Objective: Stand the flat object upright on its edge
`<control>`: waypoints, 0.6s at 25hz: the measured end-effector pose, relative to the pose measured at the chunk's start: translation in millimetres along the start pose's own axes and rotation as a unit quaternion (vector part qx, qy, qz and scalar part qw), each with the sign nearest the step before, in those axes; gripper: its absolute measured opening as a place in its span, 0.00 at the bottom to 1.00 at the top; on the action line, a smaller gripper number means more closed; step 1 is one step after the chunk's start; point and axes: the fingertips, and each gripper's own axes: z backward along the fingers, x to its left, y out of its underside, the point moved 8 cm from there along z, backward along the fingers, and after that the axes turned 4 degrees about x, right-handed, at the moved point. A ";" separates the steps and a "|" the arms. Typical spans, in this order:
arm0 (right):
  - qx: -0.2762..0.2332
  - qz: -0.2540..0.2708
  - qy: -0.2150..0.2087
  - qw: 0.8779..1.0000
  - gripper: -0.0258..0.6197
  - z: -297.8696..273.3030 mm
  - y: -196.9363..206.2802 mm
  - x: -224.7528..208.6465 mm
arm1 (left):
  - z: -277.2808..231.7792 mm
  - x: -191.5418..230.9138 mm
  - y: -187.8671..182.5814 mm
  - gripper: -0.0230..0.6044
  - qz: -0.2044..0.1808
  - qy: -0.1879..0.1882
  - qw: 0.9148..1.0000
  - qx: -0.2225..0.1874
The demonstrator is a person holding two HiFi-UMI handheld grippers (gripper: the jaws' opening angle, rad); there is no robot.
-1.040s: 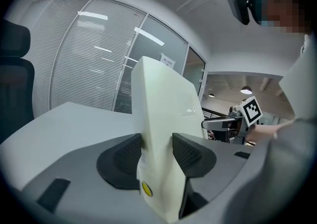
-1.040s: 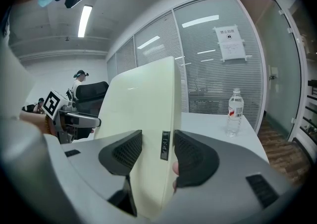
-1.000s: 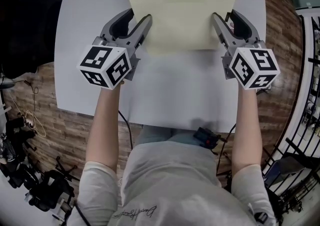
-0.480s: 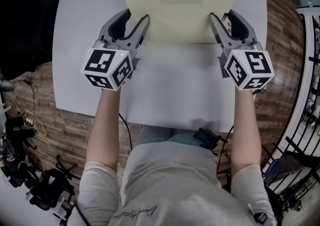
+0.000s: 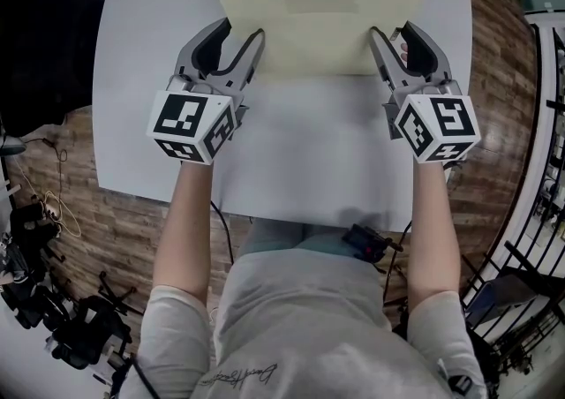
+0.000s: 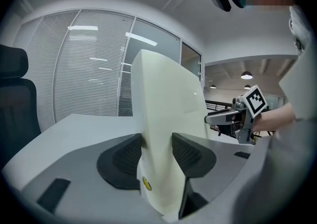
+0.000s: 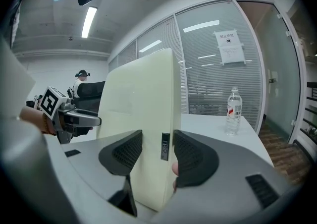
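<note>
Both grippers clamped on the flat object – it's almost on edge.

L gripper (image 5: 244,33) jaws pinch the pale-yellow flat object (image 5: 318,9) at its left side and R gripper (image 5: 393,31) jaws pinch its right side, pads pressing both faces w/ the slab filling each gap. It sits mid-table (image 5: 300,150), toward the far edge and well back from the near edge. It's tipped up steeply, lower long edge at the tabletop — touching or just off, can't tell. Tilt-up looks mostly done. Left, I reckon: bring it fully vertical, seat the edge flat, ease both grips off & see it balances; thin edge, so it could topple. Water bottle (image 7: 233,111) stands toward the far right edge, well apart.
</note>
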 end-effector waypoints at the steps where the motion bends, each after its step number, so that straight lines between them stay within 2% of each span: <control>1: 0.000 0.001 0.000 1.000 0.38 1.0 0.4 0.7 | 1.1 -0.6 0.4 0.37 -0.001 0.000 1.000 -0.001; 15: 0.016 0.011 -0.011 1.000 0.37 12.4 11.3 5.4 | 12.8 -13.0 12.4 0.36 -0.010 -0.012 1.000 0.007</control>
